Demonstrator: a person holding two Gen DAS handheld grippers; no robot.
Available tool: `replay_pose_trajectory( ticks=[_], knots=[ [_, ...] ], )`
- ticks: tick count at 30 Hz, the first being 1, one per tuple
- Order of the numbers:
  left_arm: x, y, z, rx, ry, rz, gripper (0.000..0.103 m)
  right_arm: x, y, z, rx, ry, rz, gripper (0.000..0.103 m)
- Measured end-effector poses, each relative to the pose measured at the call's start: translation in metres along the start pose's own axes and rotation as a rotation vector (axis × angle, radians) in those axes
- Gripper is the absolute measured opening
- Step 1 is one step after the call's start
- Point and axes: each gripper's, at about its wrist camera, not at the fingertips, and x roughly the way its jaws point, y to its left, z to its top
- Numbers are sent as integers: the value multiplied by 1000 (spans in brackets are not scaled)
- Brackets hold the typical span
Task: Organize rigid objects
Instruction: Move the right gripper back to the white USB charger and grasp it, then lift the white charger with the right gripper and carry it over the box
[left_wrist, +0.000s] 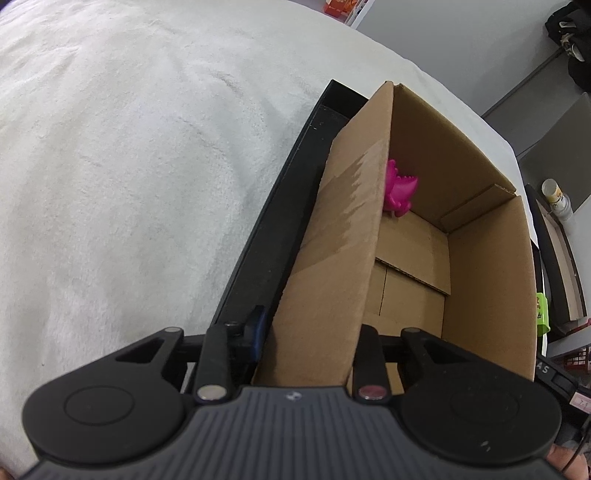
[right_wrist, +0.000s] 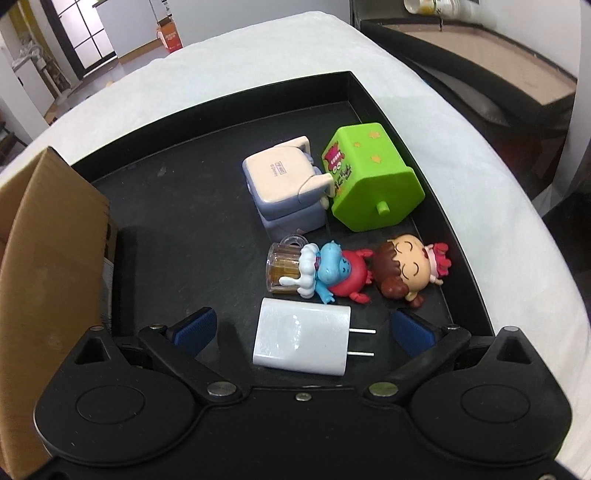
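In the left wrist view my left gripper is shut on the near left wall of an open cardboard box; a magenta toy lies inside at the far end. In the right wrist view my right gripper is open, its blue pads on either side of a white charger plug lying on the black tray. Beyond it lie a blue and red figurine with a small clear mug, a brown-haired doll, a green toy house and a grey and cream toy.
The tray sits on a white fuzzy cloth. The box wall stands at the tray's left in the right wrist view. A dark shelf with a cup lies beyond the table at the right.
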Motion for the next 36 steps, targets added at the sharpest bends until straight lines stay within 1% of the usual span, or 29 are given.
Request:
replay_pose_trajectory(
  ticks=[1,2,3,4,5,6,10,17,24,28,36],
  knots=[
    [0,0,0,1,0,-1,28,-1,3,-1,-16,-8,-15,93],
    [0,1,0,1,2,-2,28,-3,5,-2,-35,-16,-33,83],
    [0,1,0,-1,4,-3,28,-5,8,-3,-55,-23,-47,77],
    [0,1,0,-3,6,-5,28,-8,10,-4,-68,-30,-50,66],
    [0,2,0,-5,9,-7,28,-11,11,-5,-71,-32,-50,52],
    [0,3,-1,-6,9,-8,28,-14,11,-5,-72,-34,-44,49],
    [0,3,-1,-1,7,-8,28,-20,5,-5,-44,-10,7,48],
    [-1,4,-3,0,9,-5,24,-41,3,-5,-20,-11,53,48],
    [-1,5,-6,-7,17,-9,23,-60,3,3,-4,-2,95,48],
    [-1,6,-6,-10,24,-14,23,-71,6,9,0,-3,108,48],
    [-1,7,-5,2,35,-24,23,-93,21,16,-39,-30,109,48]
  ],
)
